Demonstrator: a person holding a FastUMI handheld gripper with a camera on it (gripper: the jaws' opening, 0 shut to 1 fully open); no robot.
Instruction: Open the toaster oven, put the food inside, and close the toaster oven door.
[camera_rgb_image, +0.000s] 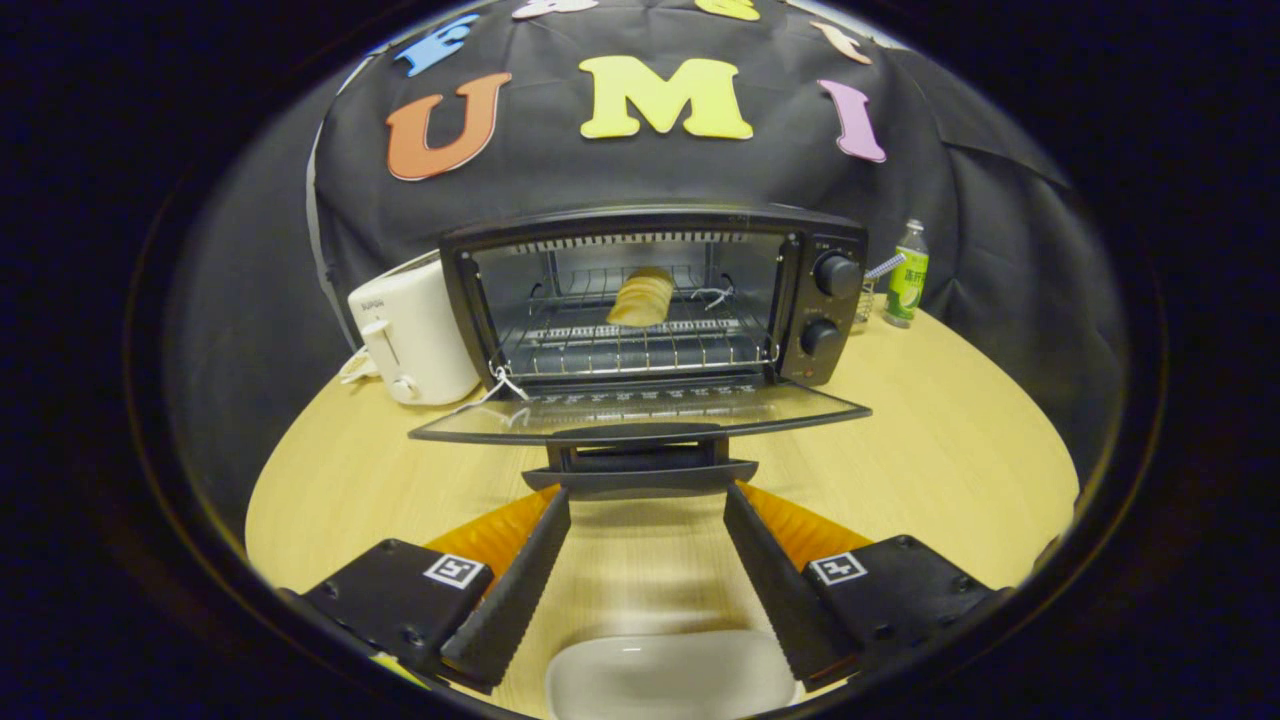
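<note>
On table (920, 440), white toaster (415, 340) sitting left; toaster oven (655, 300) standing beside it, door (640, 415) hanging open, bread (643, 297) lying on rack; gripper (645, 500) spreading wide, fingertips reaching door handle (640, 470); bottle (907, 275) standing right.

The white dish (670, 675) at the near edge of the tabletop (950, 450) is cut off, so only its far rim shows, between the bases of the fingers (515, 580). The white toaster (412, 335) is half hidden behind the toaster oven (650, 300), and its cord disappears behind it. Next to the green bottle (907, 275), a small object tucked behind the oven's right side is too little seen to name. The markings around the oven's two knobs are too small to make out. The bread roll (642, 297) on the rack is blurred. The tips of the fingers sit under the handle (640, 470) of the lowered door (640, 410); whether they touch it is unclear.
</note>
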